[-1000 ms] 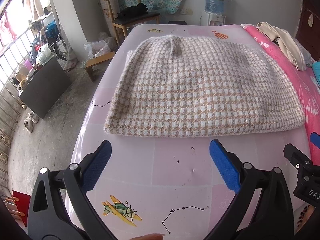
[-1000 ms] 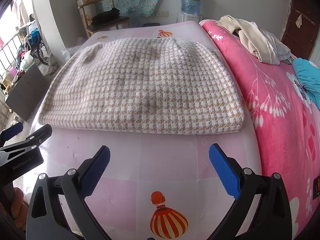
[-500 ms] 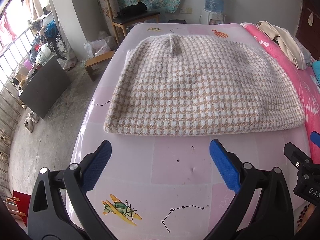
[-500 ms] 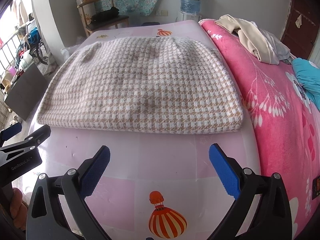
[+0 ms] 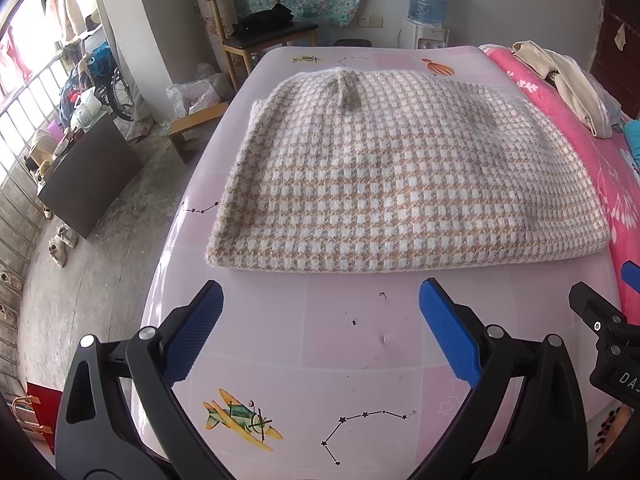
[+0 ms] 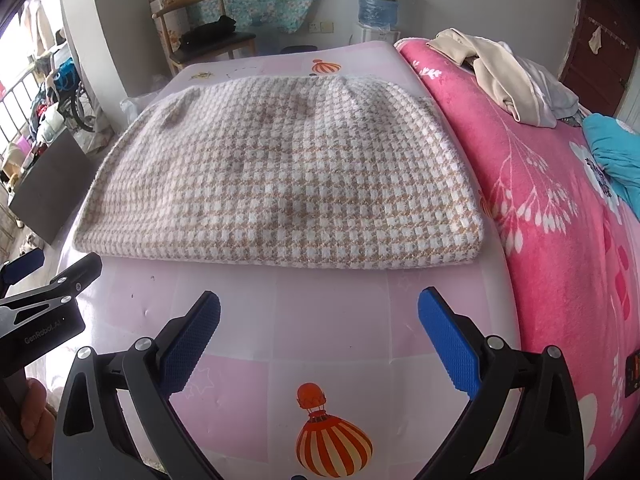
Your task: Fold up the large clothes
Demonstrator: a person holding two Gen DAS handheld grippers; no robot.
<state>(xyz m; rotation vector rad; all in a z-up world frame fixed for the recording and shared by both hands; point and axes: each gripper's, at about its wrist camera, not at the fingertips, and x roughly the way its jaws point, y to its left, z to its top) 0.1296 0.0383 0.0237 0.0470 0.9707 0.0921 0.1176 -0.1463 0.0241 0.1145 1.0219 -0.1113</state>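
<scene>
A large beige-and-white houndstooth garment (image 5: 404,176) lies folded flat into a broad rectangle on the pink patterned bed sheet (image 5: 340,340); the right wrist view shows the same garment (image 6: 288,176). My left gripper (image 5: 320,308) hovers open just before its near edge, empty. My right gripper (image 6: 319,318) is open too, empty, in front of the near edge toward the garment's right side. Each gripper shows at the edge of the other's view: the right one (image 5: 608,316), the left one (image 6: 44,300).
A bright pink flowered blanket (image 6: 560,208) covers the bed's right side, with a cream garment pile (image 6: 504,72) and a teal cloth (image 6: 616,152) on it. Left of the bed are bare floor, a wooden chair (image 5: 260,36), a low stool (image 5: 192,128) and a water dispenser (image 5: 426,12).
Both grippers have drifted very slightly; the garment looks a little nearer in the right wrist view. Nothing was grasped or let go.
</scene>
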